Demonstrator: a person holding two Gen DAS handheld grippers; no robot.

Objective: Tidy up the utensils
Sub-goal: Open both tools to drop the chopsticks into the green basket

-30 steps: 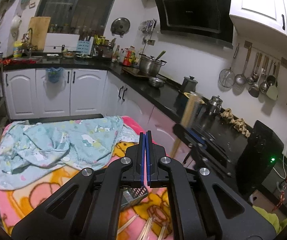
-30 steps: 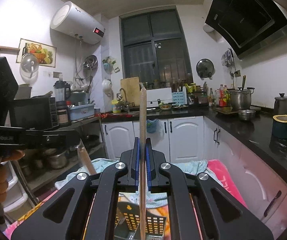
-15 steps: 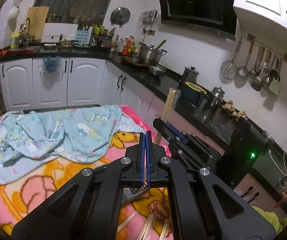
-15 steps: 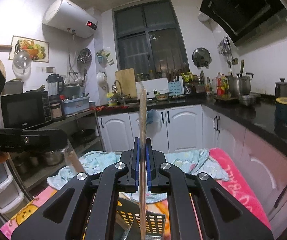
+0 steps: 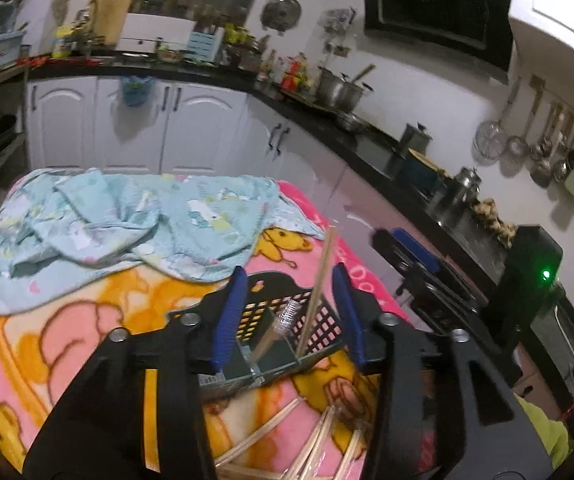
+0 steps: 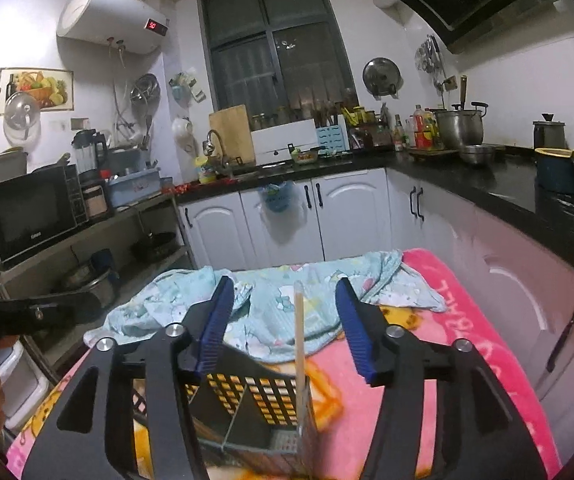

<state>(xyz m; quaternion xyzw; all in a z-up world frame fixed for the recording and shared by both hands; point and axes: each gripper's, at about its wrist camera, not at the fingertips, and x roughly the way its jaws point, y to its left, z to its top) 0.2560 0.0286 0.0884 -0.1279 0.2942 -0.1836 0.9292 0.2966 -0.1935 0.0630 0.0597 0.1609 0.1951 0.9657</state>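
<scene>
Both grippers, left point(image 5: 291, 314) and right point(image 6: 289, 330), have just opened, gripping nothing. Two chopsticks point(image 5: 317, 292) stand in the black basket point(image 5: 319, 330). Loose chopsticks point(image 5: 319, 440) on blanket point(image 5: 67, 320) remain.

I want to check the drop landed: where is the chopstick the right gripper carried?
The chopstick stands upright in the black basket on the pink blanket, between the right gripper's just-opened jaws, touching neither pad.

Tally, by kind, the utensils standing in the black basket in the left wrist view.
chopstick: 1
brush: 1
Total in the basket: 2
</scene>
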